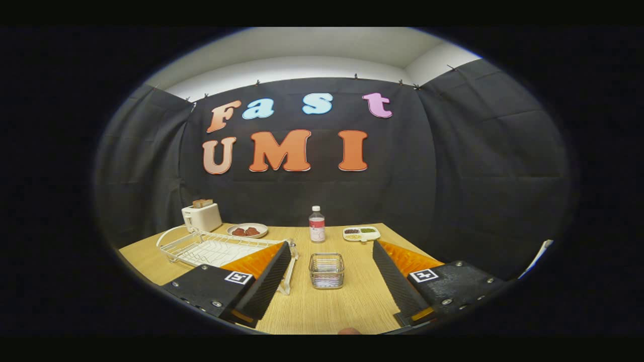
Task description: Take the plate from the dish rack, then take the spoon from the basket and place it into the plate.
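1. Wire basket, square, on woodgrain table: between the spread fingers of the gripper, untouched.
2. White wire dish rack: left of basket, partly behind left finger.
3. Clear bottle: beyond basket, bare tabletop between.

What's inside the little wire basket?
The wire basket sits on the table, between the open gripper's fingers. I can see through its wires to the wood; no spoon stands out. The shiny base could hide something lying flat.
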`<control>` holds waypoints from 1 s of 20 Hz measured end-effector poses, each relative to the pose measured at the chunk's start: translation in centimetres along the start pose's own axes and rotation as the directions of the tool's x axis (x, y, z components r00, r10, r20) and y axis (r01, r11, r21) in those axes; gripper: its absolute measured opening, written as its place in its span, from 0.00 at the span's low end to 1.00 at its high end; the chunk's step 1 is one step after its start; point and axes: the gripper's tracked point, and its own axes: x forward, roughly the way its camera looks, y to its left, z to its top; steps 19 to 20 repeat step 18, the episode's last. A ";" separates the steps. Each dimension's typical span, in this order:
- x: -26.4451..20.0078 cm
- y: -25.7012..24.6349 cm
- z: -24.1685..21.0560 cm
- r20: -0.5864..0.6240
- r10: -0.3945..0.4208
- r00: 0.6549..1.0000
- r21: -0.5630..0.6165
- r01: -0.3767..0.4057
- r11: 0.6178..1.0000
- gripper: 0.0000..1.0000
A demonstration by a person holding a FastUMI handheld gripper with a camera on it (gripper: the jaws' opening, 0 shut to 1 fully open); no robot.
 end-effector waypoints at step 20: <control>0.0 0.3 -1.0 -0.001 0.008 1.000 0.014 -0.008 1.000 0.97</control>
